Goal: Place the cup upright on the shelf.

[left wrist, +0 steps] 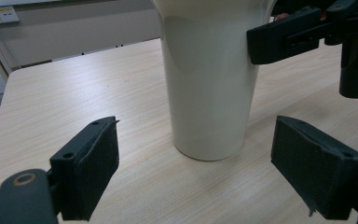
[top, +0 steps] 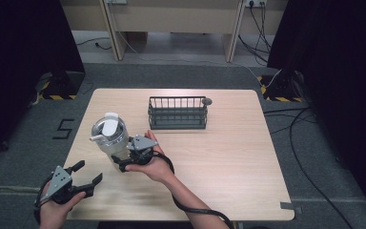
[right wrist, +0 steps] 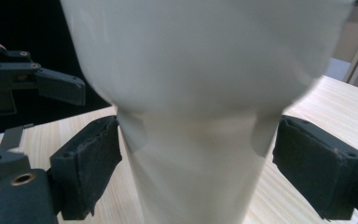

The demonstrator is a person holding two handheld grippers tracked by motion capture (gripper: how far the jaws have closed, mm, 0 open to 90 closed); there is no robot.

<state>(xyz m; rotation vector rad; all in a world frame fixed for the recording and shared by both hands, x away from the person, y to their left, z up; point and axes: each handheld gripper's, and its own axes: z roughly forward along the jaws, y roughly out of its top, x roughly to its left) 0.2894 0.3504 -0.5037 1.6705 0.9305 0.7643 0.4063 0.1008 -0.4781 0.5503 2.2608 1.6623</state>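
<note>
The tall cream-white tapered tumbler with a clear lid and white slider (top: 109,136) stands upright on the light wood-grain table (top: 219,157), left of centre in the high view. The right gripper (top: 124,164) is at its lower body: in the right gripper view the tumbler (right wrist: 200,140) stands between the two black padded jaws, the left pad at or just off the wall, the right pad slightly apart; the jaws are part open and not clamped. The left gripper (top: 88,176), lower left of the high view, stands wide open and holds nothing; in its own view the tumbler (left wrist: 209,88) stands beyond the pads. A dark wire rectangular basket (top: 177,113) sits at upper centre, well apart.
</note>
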